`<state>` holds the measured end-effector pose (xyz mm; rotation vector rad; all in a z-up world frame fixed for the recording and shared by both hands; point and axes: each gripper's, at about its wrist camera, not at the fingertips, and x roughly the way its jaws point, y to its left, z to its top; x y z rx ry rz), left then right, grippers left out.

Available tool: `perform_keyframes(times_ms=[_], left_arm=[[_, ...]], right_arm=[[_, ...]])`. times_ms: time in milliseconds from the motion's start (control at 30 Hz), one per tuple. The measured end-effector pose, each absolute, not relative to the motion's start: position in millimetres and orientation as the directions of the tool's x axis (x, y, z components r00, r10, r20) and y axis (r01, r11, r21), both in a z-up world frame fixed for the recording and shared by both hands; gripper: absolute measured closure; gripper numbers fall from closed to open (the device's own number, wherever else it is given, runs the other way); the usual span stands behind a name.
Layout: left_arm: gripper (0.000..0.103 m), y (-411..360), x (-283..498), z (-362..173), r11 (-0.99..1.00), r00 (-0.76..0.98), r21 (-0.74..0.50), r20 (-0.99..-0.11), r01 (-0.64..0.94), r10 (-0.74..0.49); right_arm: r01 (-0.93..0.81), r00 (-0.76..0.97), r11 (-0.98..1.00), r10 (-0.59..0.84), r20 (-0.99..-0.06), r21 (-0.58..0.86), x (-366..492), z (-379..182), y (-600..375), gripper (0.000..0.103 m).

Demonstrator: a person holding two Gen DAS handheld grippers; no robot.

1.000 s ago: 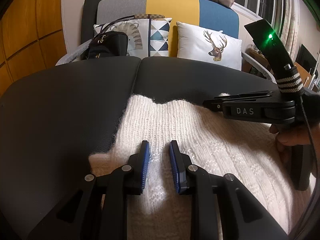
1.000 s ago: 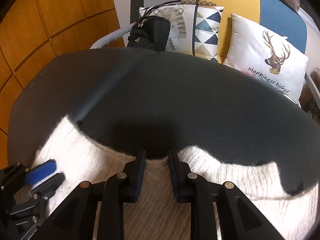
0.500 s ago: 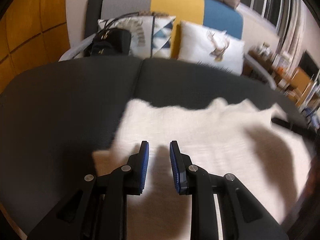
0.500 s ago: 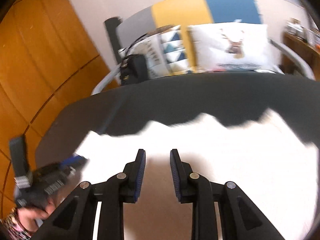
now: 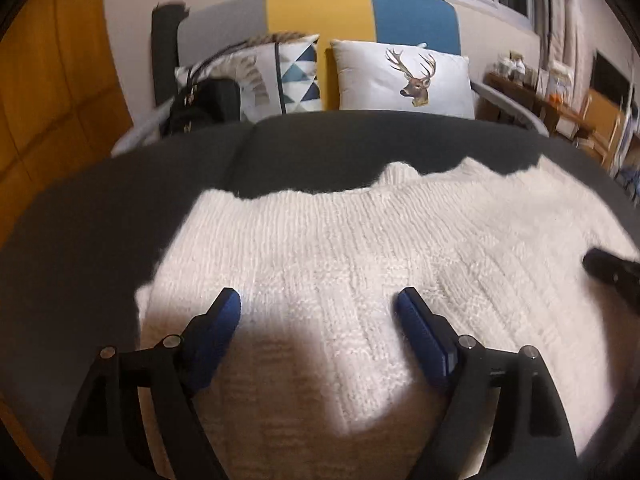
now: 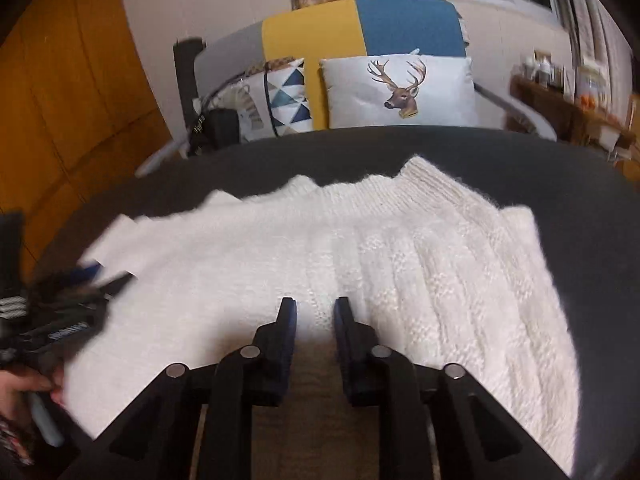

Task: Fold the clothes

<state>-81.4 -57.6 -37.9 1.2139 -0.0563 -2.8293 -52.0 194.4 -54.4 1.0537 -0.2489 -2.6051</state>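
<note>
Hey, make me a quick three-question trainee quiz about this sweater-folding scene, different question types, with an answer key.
1. True or false: the white knitted sweater lies spread on the dark cushion.
2. Which animal is printed on the pillow behind it? A) owl B) deer C) fox
3. Fill in: the left tool hangs over the sweater with its jaws spread ____ than those of the right tool.

Key: 1 true; 2 B; 3 wider. The left tool's jaws are opening and the right tool's are closing; neither shows fabric pinched between them.
</note>
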Motion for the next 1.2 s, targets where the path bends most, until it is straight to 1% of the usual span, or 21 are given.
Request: perform_keyframes(times_ms=[33,67,100,133,267,300,400,533,567,600,667,700,733,800,900,967,1033,1067,1100,1200], left_arm=[[0.019,-58,-80,-35,-0.997,-0.684,0.052,-0.726,0.049,-0.071],[0.019,-58,-78,-32,-0.998,-0.684,0.044,-0.726,0.053,-0.068],[0.020,-53,-75,-29,-0.999,-0.692,0.030,-0.720,0.045,-0.052],[0.020,-44,-73,-25,-1.000,-0.705,0.007,-0.709,0.020,-0.019],[0.020,-5,-66,-10,-0.994,-0.742,-0.068,-0.663,-0.080,0.105],[0.020,7,-68,-11,-0.993,-0.740,-0.045,-0.664,-0.107,0.110],[0.020,56,-71,-23,-0.973,-0.726,0.074,-0.678,-0.218,0.111],[0.020,91,-69,-47,-0.920,-0.746,0.271,-0.666,-0.281,0.032],[0.020,89,-67,-47,-0.919,-0.755,0.274,-0.654,-0.284,0.038],[0.020,86,-67,-47,-0.922,-0.749,0.260,-0.661,-0.286,0.046],[0.018,75,-69,-48,-0.930,-0.730,0.222,-0.680,-0.294,0.068],[0.016,69,-71,-48,-0.932,-0.724,0.211,-0.686,-0.294,0.074],[0.011,63,-71,-49,-0.934,-0.720,0.205,-0.690,-0.293,0.074],[0.009,54,-74,-48,-0.937,-0.706,0.186,-0.703,-0.297,0.084],[0.009,51,-76,-38,-0.944,-0.697,0.155,-0.710,-0.292,0.099],[0.009,61,-74,-25,-0.943,-0.718,0.130,-0.682,-0.308,0.140],[0.009,82,-71,-13,-0.929,-0.736,0.109,-0.646,-0.353,0.204],[0.009,94,-71,-8,-0.920,-0.741,0.109,-0.631,-0.377,0.229],[0.009,109,-73,-7,-0.908,-0.742,0.130,-0.628,-0.399,0.236],[0.009,158,-83,-13,-0.850,-0.740,0.244,-0.634,-0.467,0.225]], right_arm=[[0.218,-0.686,-0.921,-0.380,-0.621,0.323,-46,-50,203,0.081],[0.209,-0.695,-0.906,-0.403,-0.596,0.368,-39,-45,211,0.078],[0.198,-0.705,-0.891,-0.419,-0.572,0.409,-33,-40,219,0.077],[0.170,-0.723,-0.889,-0.405,-0.560,0.425,-27,-38,229,0.077],[0.026,-0.738,-0.868,-0.351,-0.576,0.495,-6,-49,289,0.077],[0.011,-0.737,-0.864,-0.348,-0.580,0.503,-2,-50,297,0.077],[-0.025,-0.726,-0.858,-0.336,-0.599,0.512,5,-58,316,0.077],[-0.034,-0.683,-0.863,-0.347,-0.643,0.503,3,-74,319,0.076],[-0.031,-0.675,-0.867,-0.350,-0.650,0.498,2,-77,318,0.077],[-0.017,-0.672,-0.872,-0.352,-0.652,0.489,4,-77,315,0.078],[0.007,-0.659,-0.881,-0.360,-0.660,0.474,6,-79,312,0.085],[0.015,-0.651,-0.878,-0.372,-0.662,0.479,9,-79,312,0.086],[0.021,-0.640,-0.866,-0.396,-0.659,0.500,13,-80,312,0.088],[0.034,-0.615,-0.827,-0.460,-0.640,0.561,21,-83,313,0.088],[0.058,-0.591,-0.768,-0.541,-0.598,0.638,34,-85,318,0.088],[0.032,-0.610,-0.731,-0.555,-0.566,0.681,37,-85,331,0.087],[-0.032,-0.663,-0.689,-0.528,-0.531,0.724,38,-87,350,0.084],[-0.059,-0.685,-0.668,-0.513,-0.517,0.741,39,-88,358,0.084],[-0.070,-0.687,-0.670,-0.505,-0.523,0.739,37,-87,361,0.085],[-0.052,-0.702,-0.685,-0.492,-0.514,0.727,32,-80,363,0.087]])
